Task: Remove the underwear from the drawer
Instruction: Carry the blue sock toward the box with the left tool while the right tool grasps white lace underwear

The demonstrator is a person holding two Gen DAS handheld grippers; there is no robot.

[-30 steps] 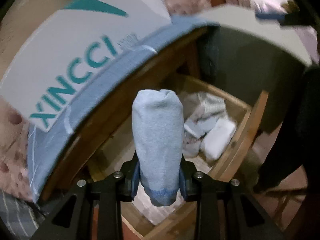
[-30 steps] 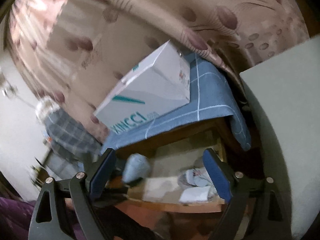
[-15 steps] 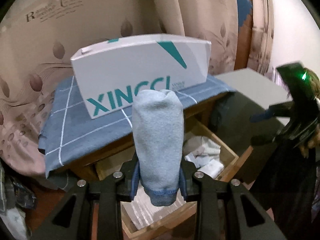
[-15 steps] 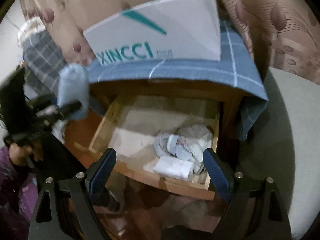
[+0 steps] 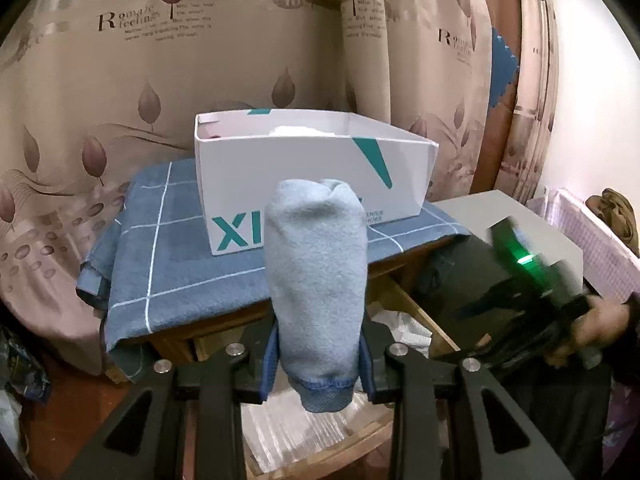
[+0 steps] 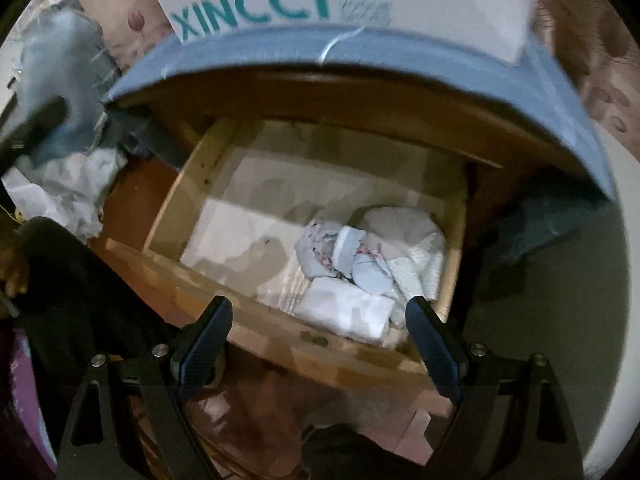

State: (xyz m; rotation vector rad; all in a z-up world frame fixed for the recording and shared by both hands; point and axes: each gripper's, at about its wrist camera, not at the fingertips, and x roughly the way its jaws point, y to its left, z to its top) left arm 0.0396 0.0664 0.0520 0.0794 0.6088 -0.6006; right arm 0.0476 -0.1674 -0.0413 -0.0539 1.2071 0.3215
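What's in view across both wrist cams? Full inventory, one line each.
rolled underwear: 1, light blue, clamped upright in the left gripper
drawer: 1, wood, pulled open under the cabinet top
folded underwear pile: several, exact count unclear, white and pale blue, right front of the drawer
shoe box: 1, white with teal lettering, lid off, on the cloth
cloth: 1, blue with white grid lines, draped over the cabinet top
curtain: beige with brown leaf print, behind the cabinet
left gripper: black, blue-padded fingers shut on the rolled underwear
right gripper: black, fingers open, empty, over the drawer front
hand: 1, holds the right gripper
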